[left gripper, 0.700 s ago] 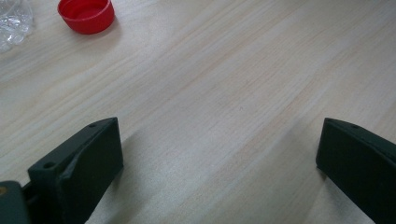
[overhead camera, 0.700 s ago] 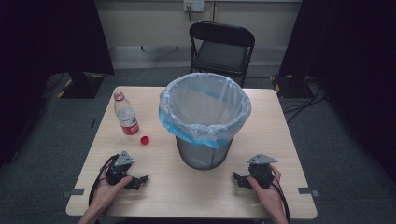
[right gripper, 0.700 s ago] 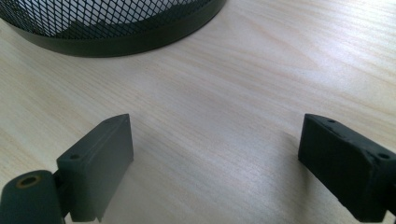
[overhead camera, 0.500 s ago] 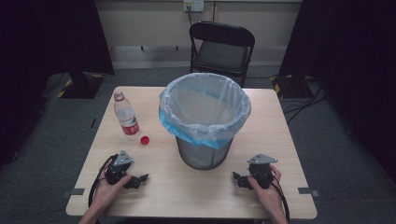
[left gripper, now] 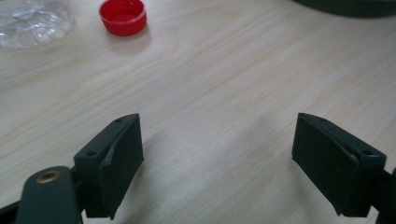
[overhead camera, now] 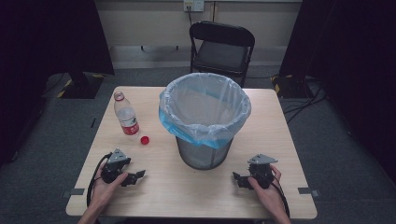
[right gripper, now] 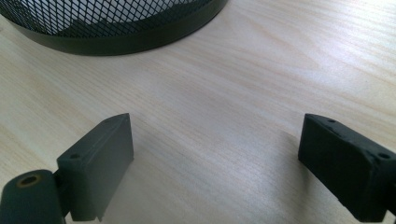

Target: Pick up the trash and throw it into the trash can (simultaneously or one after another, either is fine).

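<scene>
Left gripper [overhead camera: 138,177] near table [overhead camera: 205,200] front edge, left side, in person's hand; jaws wide apart, nothing between, bare wood under them. Right gripper [overhead camera: 237,179] near front edge, right side; jaws wide apart, empty too. Ahead of left gripper: red cap [left gripper: 123,16] lying open side up on wood, apart from jaws. Just beyond cap: uncapped water bottle [overhead camera: 126,115], upright. Mesh bin [overhead camera: 204,151] with blue liner mid-table, base close ahead of right gripper.

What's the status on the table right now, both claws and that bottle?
Left claw open, empty. Right claw open, empty. Bottle upright, uncapped, red cap beside it. Lined trash bin mid-table between claws.
</scene>
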Demonstrator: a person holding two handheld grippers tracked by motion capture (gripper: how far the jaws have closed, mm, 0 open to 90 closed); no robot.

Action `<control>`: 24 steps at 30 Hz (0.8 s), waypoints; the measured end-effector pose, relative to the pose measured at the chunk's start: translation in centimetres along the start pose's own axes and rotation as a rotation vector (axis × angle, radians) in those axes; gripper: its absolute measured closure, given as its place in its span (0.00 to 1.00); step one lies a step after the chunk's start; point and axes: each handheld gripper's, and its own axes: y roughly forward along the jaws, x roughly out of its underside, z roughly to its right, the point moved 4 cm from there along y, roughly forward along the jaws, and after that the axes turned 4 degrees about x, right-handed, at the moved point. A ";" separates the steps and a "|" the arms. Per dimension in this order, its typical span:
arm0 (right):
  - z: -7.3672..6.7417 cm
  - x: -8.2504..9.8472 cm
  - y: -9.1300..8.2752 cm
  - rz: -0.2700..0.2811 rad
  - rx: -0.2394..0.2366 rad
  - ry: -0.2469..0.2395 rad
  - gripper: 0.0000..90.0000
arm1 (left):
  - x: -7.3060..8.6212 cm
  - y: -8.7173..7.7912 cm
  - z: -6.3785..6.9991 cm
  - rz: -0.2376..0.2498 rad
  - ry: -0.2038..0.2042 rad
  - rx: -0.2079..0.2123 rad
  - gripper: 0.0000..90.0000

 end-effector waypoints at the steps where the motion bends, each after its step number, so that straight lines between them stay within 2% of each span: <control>1: 0.0 0.0 0.0 0.000 0.000 0.000 0.10 | -0.2 -0.3 -0.1 0.004 -0.009 0.006 0.18; 5: 0.0 0.0 0.0 0.000 -0.001 0.002 0.10 | -1.5 -1.7 -0.8 0.086 -0.042 0.005 0.19; 11: 0.0 0.0 0.0 0.000 -0.001 0.002 0.10 | -2.6 -2.6 -1.7 0.122 -0.038 0.000 0.19; 13: 0.0 0.0 0.0 -0.001 -0.001 0.002 0.10 | -3.1 -2.9 -2.1 0.142 -0.051 -0.003 0.19; 17: 0.0 0.0 0.0 0.000 -0.001 0.001 0.10 | -3.8 -3.1 -3.0 0.162 -0.054 -0.009 0.19; 22: 0.0 0.0 0.0 0.000 -0.001 0.002 0.10 | -4.5 -3.1 -3.9 0.150 -0.051 -0.002 0.19; 24: 0.0 0.0 0.0 0.000 -0.001 0.002 0.10 | -4.7 -3.0 -4.1 0.145 -0.043 -0.004 0.23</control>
